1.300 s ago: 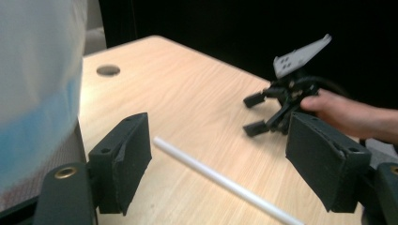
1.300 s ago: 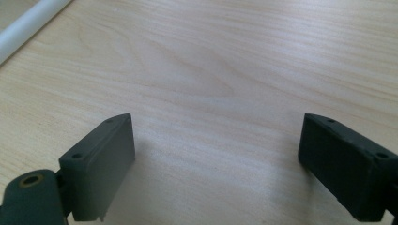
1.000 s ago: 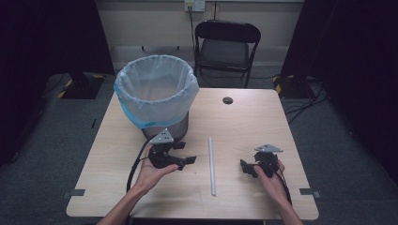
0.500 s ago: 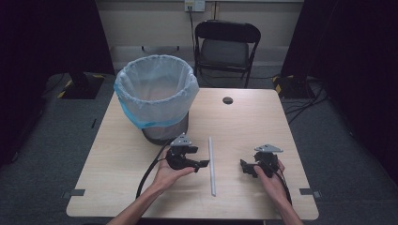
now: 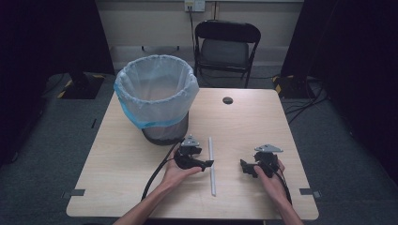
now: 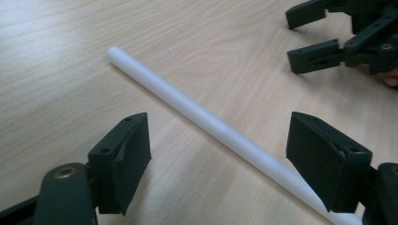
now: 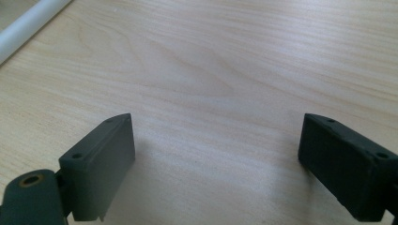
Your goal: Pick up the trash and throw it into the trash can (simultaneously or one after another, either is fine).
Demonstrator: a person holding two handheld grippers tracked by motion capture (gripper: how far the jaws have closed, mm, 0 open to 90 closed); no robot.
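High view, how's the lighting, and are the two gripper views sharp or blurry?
High view: the table is evenly lit, the room around it dark. Left gripper view: the white tube is sharp, the near claw pads soft. Right gripper view: the wood grain is crisp, with soft shadow beneath the right claw.

— What can't you make out here?

— The near end of the white tube (image 6: 225,133) slips behind the left gripper's (image 6: 218,164) right-hand pad and off the bottom edge. In the right gripper view the tube (image 7: 28,26) is just a corner stub, cut by the frame.

— And the bin (image 5: 157,101)?

— Its inside is veiled by the liner (nothing readable in there). The person's forearms run off the bottom.
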